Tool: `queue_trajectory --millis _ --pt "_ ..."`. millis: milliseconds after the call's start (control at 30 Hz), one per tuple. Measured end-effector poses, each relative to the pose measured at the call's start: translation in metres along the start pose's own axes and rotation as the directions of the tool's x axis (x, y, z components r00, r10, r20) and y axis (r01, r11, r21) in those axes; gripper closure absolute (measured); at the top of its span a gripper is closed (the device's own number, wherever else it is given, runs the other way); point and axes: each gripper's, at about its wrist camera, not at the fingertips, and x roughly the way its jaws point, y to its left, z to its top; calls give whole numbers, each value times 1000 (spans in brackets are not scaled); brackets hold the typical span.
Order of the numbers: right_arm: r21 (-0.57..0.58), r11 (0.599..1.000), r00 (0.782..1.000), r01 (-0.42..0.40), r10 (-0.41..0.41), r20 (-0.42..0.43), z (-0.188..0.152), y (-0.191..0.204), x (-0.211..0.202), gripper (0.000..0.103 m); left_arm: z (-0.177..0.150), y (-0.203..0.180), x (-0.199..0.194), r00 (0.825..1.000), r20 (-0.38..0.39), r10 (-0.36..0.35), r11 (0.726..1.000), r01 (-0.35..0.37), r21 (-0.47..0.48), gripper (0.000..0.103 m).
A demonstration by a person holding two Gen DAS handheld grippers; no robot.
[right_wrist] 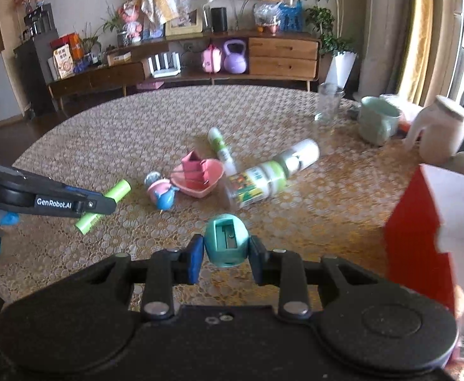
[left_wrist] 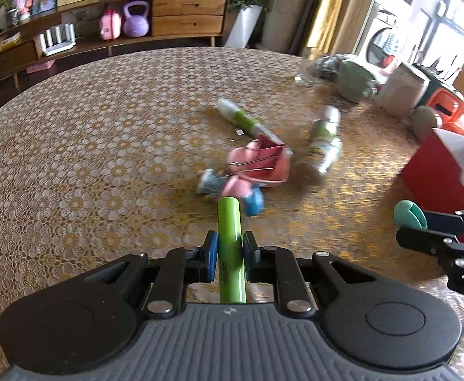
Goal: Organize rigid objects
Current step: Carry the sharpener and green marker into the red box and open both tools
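Left gripper pinching a green tube, right gripper pinching a teal sharpener, pink dish at twelve o'clock, red box at three

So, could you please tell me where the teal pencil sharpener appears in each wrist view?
Left wrist view: the teal pencil sharpener sits at the right edge, at the tip of the right gripper.
Right wrist view: low centre, clamped between the blue pads.
Shared landmark: the pink heart-shaped dish in the middle of the table.

Bright window glare at right, motion blur, fisheye-bent edges.
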Motion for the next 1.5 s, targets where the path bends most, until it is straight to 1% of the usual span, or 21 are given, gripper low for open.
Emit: queue_trajectory --millis 133,267,400,533,767,933,1100,1267,1333,1400,1500 --pt "20 1000 1000 9 -9 15 4 -16 -23 74 8 -22 -13 999 11 -34 999 33 25 86" --pt "39 999 999 21 -22 26 5 -35 -43 74 18 -50 -26 998 30 -59 996 57 75 86" --pt "68 996 997 56 -60 54 6 -58 -62 74 29 -76 -32 995 37 -95 990 91 111 86" --pt "121 986 989 111 -122 87 6 -91 -80 74 38 -111 -35 991 54 -120 978 109 179 86" --pt "189 965 974 183 -204 101 -3 -144 -97 74 48 -174 -24 983 30 -183 953 170 250 86" --pt "230 948 966 222 -246 81 -15 -177 -99 74 49 -219 -18 973 3 -229 928 217 303 86" --pt "263 926 955 271 -292 44 -29 -209 -102 74 54 -262 -10 960 -29 -279 897 272 349 86" --pt "280 907 944 313 -329 10 -40 -239 -102 74 58 -300 6 949 -70 -306 872 309 379 86" --pt "289 898 938 331 -346 0 -42 -251 -98 74 58 -315 12 948 -79 -307 861 312 401 86" --pt "292 894 937 339 -350 -15 -44 -260 -93 74 58 -329 20 953 -77 -292 848 296 441 86" --pt "280 895 936 347 -348 -48 -47 -268 -81 74 59 -346 35 955 -100 -278 841 292 456 86"
